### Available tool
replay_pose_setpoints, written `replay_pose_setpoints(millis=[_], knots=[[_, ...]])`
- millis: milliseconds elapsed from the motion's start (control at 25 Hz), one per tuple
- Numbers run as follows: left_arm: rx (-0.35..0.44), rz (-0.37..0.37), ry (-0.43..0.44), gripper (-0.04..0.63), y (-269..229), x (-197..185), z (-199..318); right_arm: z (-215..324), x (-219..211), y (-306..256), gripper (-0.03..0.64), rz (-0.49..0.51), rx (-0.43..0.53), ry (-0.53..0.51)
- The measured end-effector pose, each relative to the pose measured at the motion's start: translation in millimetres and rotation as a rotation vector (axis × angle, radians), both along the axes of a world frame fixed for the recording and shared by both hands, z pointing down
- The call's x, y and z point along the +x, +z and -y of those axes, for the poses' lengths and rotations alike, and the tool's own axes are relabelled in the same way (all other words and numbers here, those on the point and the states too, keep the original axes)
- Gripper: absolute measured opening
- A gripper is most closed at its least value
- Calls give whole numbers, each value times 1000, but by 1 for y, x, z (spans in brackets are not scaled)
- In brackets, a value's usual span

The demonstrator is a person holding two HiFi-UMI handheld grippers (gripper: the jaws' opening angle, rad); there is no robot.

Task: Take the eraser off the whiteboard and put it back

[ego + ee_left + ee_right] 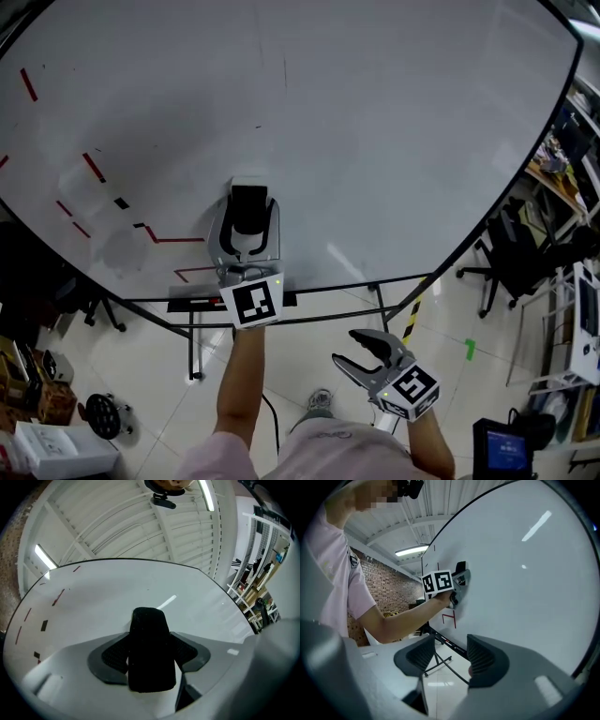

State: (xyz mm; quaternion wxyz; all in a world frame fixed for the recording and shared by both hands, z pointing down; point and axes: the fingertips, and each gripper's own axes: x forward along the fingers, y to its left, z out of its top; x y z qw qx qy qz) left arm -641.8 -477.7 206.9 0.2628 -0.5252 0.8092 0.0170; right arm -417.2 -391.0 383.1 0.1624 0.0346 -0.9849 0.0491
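The left gripper (248, 217) presses a black, rectangular felt eraser (150, 648) flat against the lower middle of the large white whiteboard (375, 141), its fingers (115, 653) clenched on the eraser's two sides. Red line marks (92, 167) lie left of it on the whiteboard. The right gripper (447, 656) hangs below the whiteboard's bottom edge, fingers (485, 656) released, grasping nothing.

Whiteboard (375, 112) on stand (192, 337); eraser (248, 208) against its face; red line marks (94, 167) at left.
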Motion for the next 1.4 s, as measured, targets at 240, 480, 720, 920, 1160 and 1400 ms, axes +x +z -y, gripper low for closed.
replay_pose_setpoints(millis=[240, 480, 720, 920, 1160, 1400], knots=[[37, 12, 8, 272, -10, 27, -35, -6, 11, -17, 219, 47, 21, 2], [18, -7, 69, 271, 0, 108, -110, -37, 64, -103, 217, 326, 248, 100], [-261, -23, 374, 241, 107, 324, -171, -138, 153, -160, 204, 493, 412, 10], [-300, 60, 702, 233, 137, 510, -261, -213, 245, -86, 207, 309, 428, 65], [-415, 69, 810, 164, 159, 640, -343, -290, 342, -49, 216, 246, 354, 64], [-486, -166, 760, 144, 177, 674, -389, -339, 382, -42, 210, 210, 388, 10]])
